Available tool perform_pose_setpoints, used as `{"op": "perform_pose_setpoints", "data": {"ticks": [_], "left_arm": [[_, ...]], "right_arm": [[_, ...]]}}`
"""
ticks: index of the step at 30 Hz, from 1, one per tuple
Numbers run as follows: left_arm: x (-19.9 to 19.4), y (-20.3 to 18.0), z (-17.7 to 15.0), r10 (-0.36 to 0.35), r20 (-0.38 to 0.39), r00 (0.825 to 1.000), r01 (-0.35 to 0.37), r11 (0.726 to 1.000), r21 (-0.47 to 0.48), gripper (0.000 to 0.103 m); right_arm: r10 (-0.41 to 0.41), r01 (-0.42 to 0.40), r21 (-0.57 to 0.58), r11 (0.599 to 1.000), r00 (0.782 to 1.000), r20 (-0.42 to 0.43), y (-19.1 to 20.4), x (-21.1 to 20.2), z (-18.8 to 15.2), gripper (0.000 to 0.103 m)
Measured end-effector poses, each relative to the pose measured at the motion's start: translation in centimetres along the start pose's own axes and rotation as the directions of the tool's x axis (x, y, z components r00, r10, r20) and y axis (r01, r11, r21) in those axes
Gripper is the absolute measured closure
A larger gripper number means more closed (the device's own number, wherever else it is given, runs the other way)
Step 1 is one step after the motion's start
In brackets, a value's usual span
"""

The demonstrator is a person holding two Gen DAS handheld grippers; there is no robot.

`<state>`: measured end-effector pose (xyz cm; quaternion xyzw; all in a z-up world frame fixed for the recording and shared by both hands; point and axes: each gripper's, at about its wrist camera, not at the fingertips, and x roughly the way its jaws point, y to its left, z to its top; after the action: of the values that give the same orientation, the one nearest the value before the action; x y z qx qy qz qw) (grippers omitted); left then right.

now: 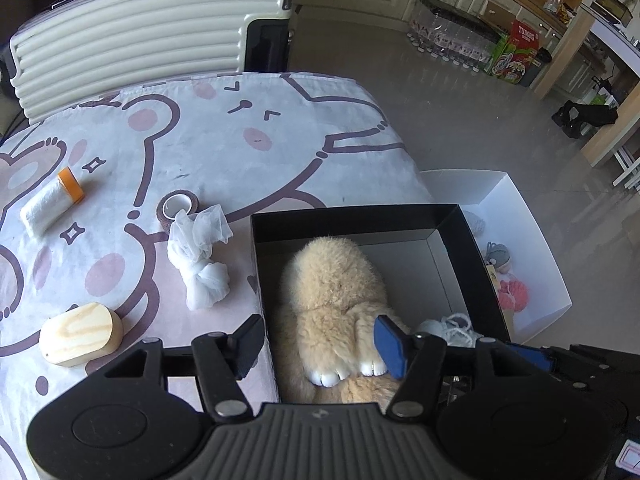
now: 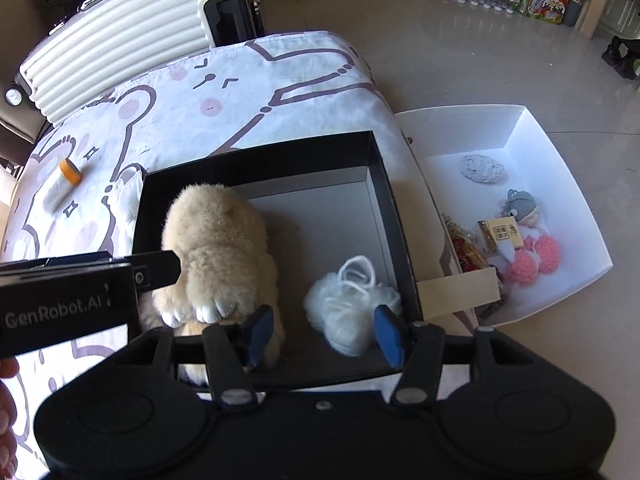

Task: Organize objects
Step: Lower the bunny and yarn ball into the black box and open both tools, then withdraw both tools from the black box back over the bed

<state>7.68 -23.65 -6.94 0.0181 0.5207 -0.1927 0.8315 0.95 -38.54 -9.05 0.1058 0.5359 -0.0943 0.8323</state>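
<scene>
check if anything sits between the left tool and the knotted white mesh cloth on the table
Only the black box's left wall lies on that line. The left tool hangs open over the box edge above the plush toy, and the mesh cloth lies just outside that wall on the tablecloth, with nothing on top of it.

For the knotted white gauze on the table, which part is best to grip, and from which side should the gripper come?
Grip the knotted white gauze at its narrow waist just above the knot, coming from above, fingers across that waist. The loose top is flimsy and spreads out, and the knotted end bulges; the cinched middle looks firmest.
</scene>
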Motion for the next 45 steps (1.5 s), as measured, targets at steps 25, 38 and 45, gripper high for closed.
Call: {"op": "perform_pose_setpoints", "data": {"ticks": [25,38,45], "left_arm": [[-3.3,2.2,-1.5,0.098,0.052,0.994,-0.1,0.994,0.035,0.007],[-3.8,3.4,-1.8,0.134,0.052,0.99,-0.135,0.991,0.014,0.0],[-3.8,3.8,-1.8,0.141,0.054,0.989,-0.142,0.99,0.008,0.0]], "right_arm": [[-0.096,0.088,0.058,0.994,0.981,0.166,-0.8,-6.2,-0.1,0.03],[-0.132,0.125,0.048,0.991,0.973,0.189,-0.7,-6.7,-0.5,0.004],[-0.163,0.157,0.045,0.987,0.965,0.208,-1.2,-6.5,-0.9,0.0]]}}
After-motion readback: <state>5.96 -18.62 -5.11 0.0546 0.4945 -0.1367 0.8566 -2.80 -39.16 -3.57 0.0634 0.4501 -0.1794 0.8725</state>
